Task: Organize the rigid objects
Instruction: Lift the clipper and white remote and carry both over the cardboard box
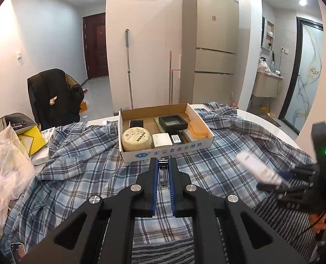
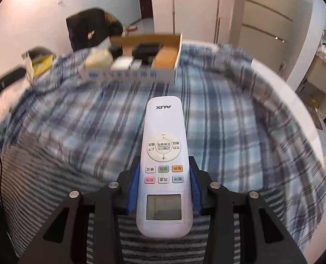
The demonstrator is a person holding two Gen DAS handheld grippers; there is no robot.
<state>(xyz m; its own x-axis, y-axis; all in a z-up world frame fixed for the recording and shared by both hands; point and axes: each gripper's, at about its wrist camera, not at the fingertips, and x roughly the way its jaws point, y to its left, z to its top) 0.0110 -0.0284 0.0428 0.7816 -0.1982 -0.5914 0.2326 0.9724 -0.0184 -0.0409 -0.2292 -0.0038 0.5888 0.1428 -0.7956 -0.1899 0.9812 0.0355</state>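
Up close, the right gripper point(image 2: 164, 171) clamps a white remote point(image 2: 164, 154) above the plaid cloth point(image 2: 240, 121) — the left gripper point(image 1: 163, 165) pinches a small metal clip point(image 1: 163, 171), just near of the cardboard box point(image 1: 167, 150).

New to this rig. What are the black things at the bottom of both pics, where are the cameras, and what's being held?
No robot: a person carries two hand-held tongs, each with a fisheye camera looking along its fingers. The left view shows the left tongs shut on a small shiny metal object; I can't tell what it is. The right view shows the right tongs shut on a white AUX remote. Ahead, on a plaid cloth, sits an open cardboard box already holding several small items.
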